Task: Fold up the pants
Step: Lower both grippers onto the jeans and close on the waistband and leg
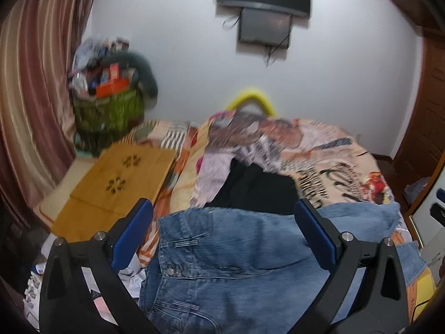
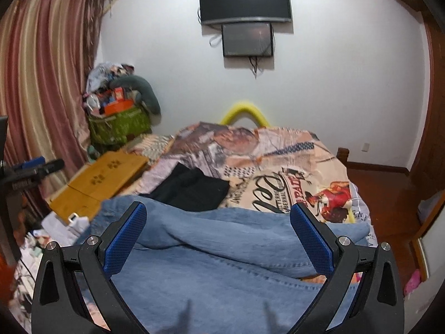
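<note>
Right under my left gripper (image 1: pixel 222 217) the jeans (image 1: pixel 228 264) lie spread on the bed, waistband end closest to it with two metal buttons and belt loops showing; its jaws stand wide apart and hold nothing, the denim passing beneath and between them. My right gripper (image 2: pixel 218 217) is just as wide open and empty, poised above the leg end, where one pant leg is folded across the other. There is one pair of jeans, and its long axis runs crosswise in front of both tools, waist toward the left gripper's side, legs toward the right. Just ahead of the denim lies one folded black garment (image 2: pixel 189 186), touching its far edge as far as I can tell. Beyond that the printed bedspread (image 2: pixel 292 172) covers the rest of the bed. Ahead and left sits a wooden board (image 2: pixel 100 181) with paw-shaped cutouts, and loose papers clutter the near left. Farther left stands a green bag (image 2: pixel 119 125) heaped with boxes, beside a striped curtain (image 2: pixel 41 83). A yellow curved piece (image 2: pixel 244 111) peeks behind the bed. On the far wall hang two dark screens (image 2: pixel 246 0), one below the other.
</note>
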The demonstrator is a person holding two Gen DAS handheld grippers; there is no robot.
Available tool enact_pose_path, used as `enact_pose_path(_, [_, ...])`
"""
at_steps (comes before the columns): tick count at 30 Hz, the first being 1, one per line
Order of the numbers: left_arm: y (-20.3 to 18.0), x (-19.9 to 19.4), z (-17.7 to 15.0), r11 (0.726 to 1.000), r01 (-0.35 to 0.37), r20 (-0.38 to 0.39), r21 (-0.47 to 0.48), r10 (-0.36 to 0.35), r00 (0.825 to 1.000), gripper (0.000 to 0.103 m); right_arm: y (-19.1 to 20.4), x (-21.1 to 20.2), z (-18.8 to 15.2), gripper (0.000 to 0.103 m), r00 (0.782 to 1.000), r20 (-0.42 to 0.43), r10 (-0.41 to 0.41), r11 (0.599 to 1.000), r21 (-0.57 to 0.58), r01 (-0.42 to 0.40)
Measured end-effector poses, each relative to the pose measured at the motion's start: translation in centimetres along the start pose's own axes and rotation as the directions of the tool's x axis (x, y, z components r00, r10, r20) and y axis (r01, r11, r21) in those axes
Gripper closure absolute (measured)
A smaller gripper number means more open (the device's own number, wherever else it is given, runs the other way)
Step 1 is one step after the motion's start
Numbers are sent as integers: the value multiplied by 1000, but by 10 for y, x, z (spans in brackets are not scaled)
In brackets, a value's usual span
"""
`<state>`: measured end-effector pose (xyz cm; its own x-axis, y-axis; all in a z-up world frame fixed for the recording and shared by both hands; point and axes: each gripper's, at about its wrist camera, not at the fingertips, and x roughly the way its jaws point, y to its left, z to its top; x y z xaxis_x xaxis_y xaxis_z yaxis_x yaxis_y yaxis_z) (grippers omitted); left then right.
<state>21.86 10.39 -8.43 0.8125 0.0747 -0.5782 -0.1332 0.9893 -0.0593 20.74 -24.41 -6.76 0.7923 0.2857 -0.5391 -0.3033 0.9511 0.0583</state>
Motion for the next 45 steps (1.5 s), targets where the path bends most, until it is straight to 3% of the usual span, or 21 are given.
enact_pose_path(5, [41,67,11,996,-60,-123,-64,52,991,7,-25,34,8,5,998,-51,-32,999,21,33])
enact_pose_path(8, [58,107,10,991,-125,-187,-54,113,976,9,-37,54,11,6,995,-82,-52,998,15,54])
enact_pose_path(12, [74,156,2,987,-156,-272,-50,136,952,14,-48,84,10,15,987,-146,-72,997,-24,69])
enact_pose_path(18, [86,226,-25,988,-138,-442,-62,97,892,31,-60,137,2,18,964,-265,-34,999,-48,22])
enact_pose_path(26, [87,289,-60,991,-134,-560,-22,99,823,31,-60,199,-12,20,926,-378,11,994,-96,-51])
enact_pose_path(30, [93,306,-64,990,-131,-563,-50,81,823,31,-53,222,-18,29,907,-419,37,987,-126,-98])
enact_pose_path(33, [94,321,-69,990,-126,-594,-69,60,802,32,-44,238,-23,31,891,-450,59,981,-139,-136])
enact_pose_path(36, [90,326,-74,989,-141,-592,-46,87,802,34,-39,245,-24,34,893,-443,85,979,-128,-157])
enact_pose_path(38, [85,322,-75,989,-145,-579,-26,103,809,39,-37,247,-23,42,892,-441,98,979,-117,-165])
enact_pose_path(39, [84,319,-76,988,-151,-575,-18,113,810,47,-37,246,-24,46,892,-439,103,979,-113,-169])
enact_pose_path(40, [83,316,-76,988,-153,-576,-19,114,810,54,-34,246,-24,57,890,-440,116,977,-108,-181])
enact_pose_path(45, [82,306,-72,987,-155,-598,-30,107,795,71,-29,239,-26,78,886,-451,111,975,-122,-185])
